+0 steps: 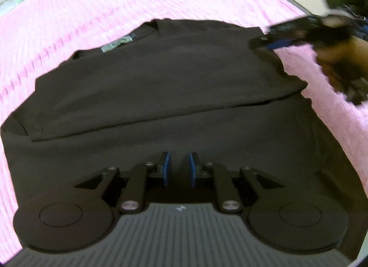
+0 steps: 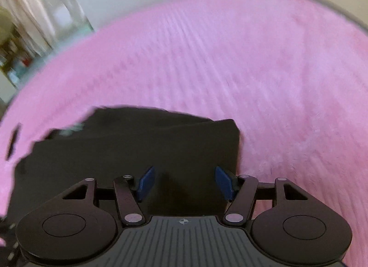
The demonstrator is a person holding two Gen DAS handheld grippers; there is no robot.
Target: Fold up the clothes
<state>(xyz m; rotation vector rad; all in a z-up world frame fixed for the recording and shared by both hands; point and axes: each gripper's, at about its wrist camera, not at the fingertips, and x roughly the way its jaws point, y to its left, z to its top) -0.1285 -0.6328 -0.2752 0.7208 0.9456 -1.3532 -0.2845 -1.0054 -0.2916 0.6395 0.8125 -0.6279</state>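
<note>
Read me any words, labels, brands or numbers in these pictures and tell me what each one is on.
Neck label inside the collar of the dark shirt: printed, but too blurred to read.
Small white mark on the left hand-held gripper's body: a symbol, no letters.
Crosshair mark on the right one: no text.

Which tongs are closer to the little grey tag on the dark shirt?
Left, probably. The grey neck label lies ahead of the left tongs, across the dark folded shirt; the right tongs reach its opposite corner.

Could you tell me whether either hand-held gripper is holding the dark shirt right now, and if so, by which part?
Neither: the left hand-held gripper and right hand-held gripper stand apart above the shirt, with nothing pinched.
</note>
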